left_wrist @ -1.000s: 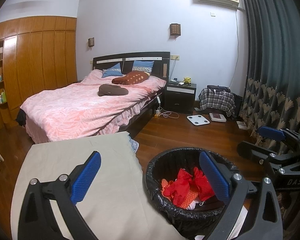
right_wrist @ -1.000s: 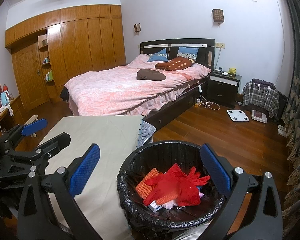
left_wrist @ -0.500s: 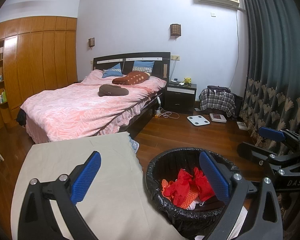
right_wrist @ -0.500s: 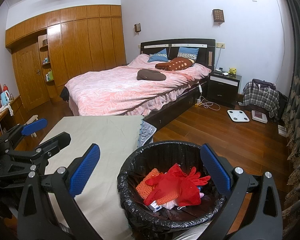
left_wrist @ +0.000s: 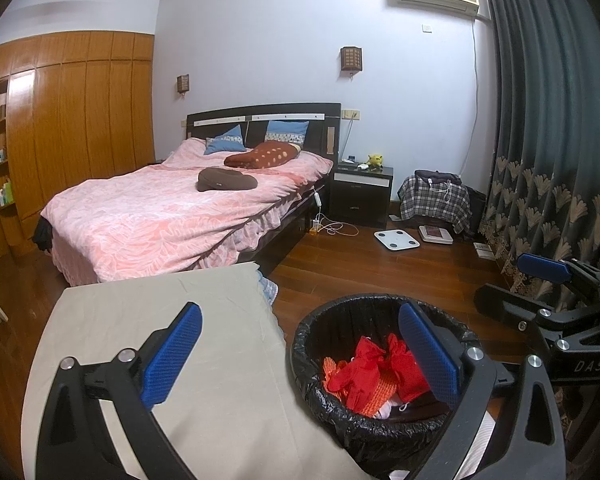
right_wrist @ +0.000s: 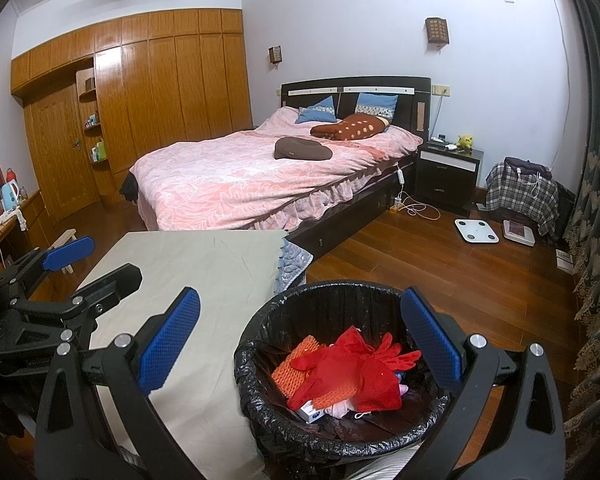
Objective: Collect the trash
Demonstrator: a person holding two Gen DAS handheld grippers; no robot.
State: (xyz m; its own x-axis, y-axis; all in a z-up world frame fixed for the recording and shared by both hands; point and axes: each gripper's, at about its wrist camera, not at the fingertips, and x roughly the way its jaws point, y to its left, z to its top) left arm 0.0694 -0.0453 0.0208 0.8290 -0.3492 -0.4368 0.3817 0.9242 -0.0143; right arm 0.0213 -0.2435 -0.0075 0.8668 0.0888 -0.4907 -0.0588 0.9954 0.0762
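Standing by the bed (left_wrist: 172, 216), I see little on the cloth-covered table (left_wrist: 148, 320) that still looks like trash; its beige top shows bare in both views. Most of the risk, as I judge it, sits with the bin (right_wrist: 340, 380) itself. It stands just beside the table's near corner, black liner (left_wrist: 312, 364) folded over the rim, and looks fairly light, so a knock from either tool could tip it and spill the lot on the wooden floor (right_wrist: 440, 272).

Next down in size are the tools. The left gripper (left_wrist: 300, 354) hangs over the table edge and the bin's rim with its blue pads spread wide and nothing between them. The right gripper (right_wrist: 300, 340) is likewise spread wide and empty, its pads straddling the bin's mouth. With both so close together, one frame could clip the other if either swings across.

Inside the bin lies the collected trash: red gloves (right_wrist: 356, 364) heaped over an orange knitted piece (right_wrist: 300, 364), with a small white-and-blue box (right_wrist: 310, 414) and some pale scraps at the front. The pile sits below the rim, so it should stay put, though a pad reaching down might snag a glove finger or the loose liner and drag it back out.
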